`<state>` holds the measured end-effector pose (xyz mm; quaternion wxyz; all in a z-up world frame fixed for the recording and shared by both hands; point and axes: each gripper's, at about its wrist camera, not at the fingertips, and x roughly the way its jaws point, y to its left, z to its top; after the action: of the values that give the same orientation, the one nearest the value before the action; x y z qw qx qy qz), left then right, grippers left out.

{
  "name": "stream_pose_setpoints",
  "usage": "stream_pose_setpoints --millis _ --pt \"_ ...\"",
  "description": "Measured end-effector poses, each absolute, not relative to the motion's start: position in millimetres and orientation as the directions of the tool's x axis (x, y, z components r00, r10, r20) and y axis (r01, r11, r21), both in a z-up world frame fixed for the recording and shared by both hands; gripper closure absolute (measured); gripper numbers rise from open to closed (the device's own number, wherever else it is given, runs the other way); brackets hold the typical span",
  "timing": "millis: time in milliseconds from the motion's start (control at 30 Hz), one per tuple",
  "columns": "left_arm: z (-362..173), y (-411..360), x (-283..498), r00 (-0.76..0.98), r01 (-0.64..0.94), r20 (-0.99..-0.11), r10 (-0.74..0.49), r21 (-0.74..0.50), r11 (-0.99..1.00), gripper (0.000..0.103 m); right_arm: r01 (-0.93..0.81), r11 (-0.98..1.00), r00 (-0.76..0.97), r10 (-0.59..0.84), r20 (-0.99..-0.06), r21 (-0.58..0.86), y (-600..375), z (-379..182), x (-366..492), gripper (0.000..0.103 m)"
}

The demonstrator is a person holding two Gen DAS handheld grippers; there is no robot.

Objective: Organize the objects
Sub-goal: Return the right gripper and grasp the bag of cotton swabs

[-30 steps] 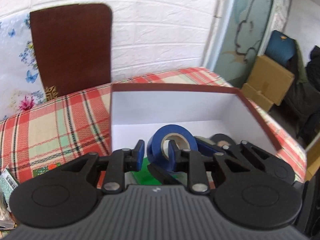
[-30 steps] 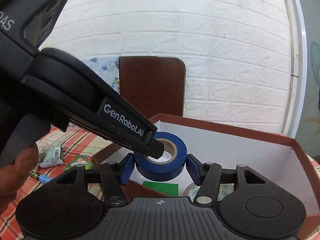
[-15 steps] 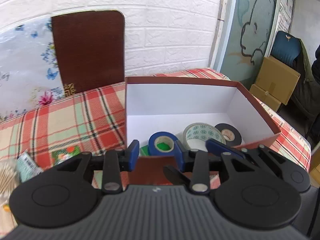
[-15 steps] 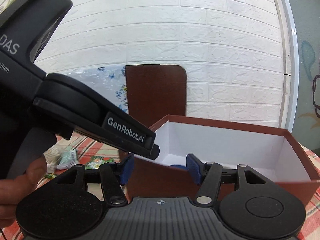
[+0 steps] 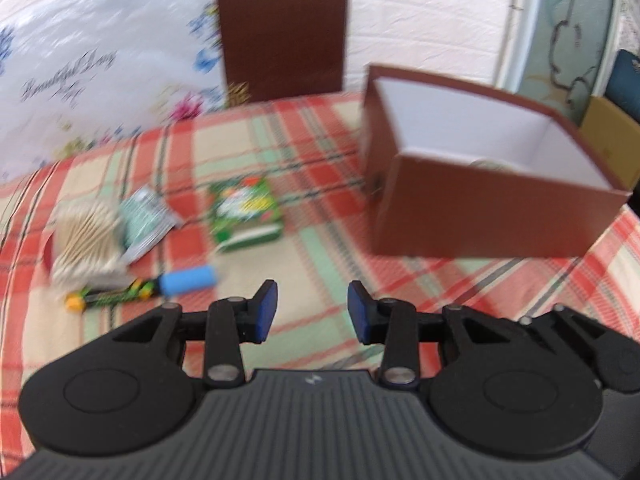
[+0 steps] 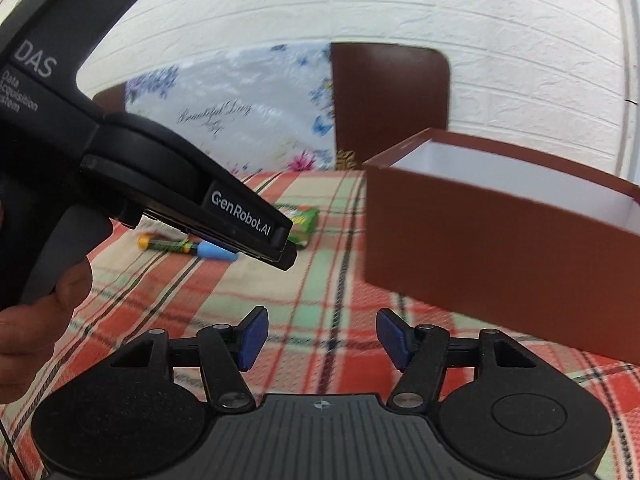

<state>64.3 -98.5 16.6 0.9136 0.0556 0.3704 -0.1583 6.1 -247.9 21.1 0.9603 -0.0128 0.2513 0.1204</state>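
left gripper: jaws spread, nothing between the blue pads, just plaid tablecloth underneath
right gripper: spread wider, also empty
brown box: open top, white inside, sitting right of the loose stuff
pen: blue cap, green-yellow barrel, nearest the left gripper; probably light, stiff and a bit rolly, so pinch across the barrel mid-length
green packet: flat, between pen and box; looks light and crinkly, best grabbed by an edge
pale foil sachet: thin and floppy, partly tucked against the cotton swab pack, awkward to lift flat
swab pack: guessing soft and squashy, go gentle
hard to see: left view smeared by blur, labels unreadable; box contents mostly hidden by the near wall, only a pale sliver shows
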Motion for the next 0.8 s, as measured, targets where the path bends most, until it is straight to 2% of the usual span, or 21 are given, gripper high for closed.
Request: stream_pose_setpoints --millis 233,467,633,800 --pt "-6 -57 65 0.685 0.225 -0.715 -0.137 0.029 0.974 0.062 -0.294 0.956 0.801 0.25 -0.544 0.006 -226 9 14 0.042" --pt "-16 -13 67 0.696 0.135 -0.714 -0.076 0.027 0.99 0.061 -0.339 0.94 0.773 0.262 -0.578 -0.027 -203 4 19 0.042" --pt "-23 30 74 0.712 0.038 -0.702 -0.02 0.011 0.999 0.053 -0.378 0.924 0.765 0.275 -0.583 -0.06 -185 3 26 0.041" --pt "-26 78 81 0.726 -0.088 -0.684 0.072 0.012 0.996 0.052 -0.417 0.905 0.76 0.294 -0.58 -0.087 -165 4 37 0.041"
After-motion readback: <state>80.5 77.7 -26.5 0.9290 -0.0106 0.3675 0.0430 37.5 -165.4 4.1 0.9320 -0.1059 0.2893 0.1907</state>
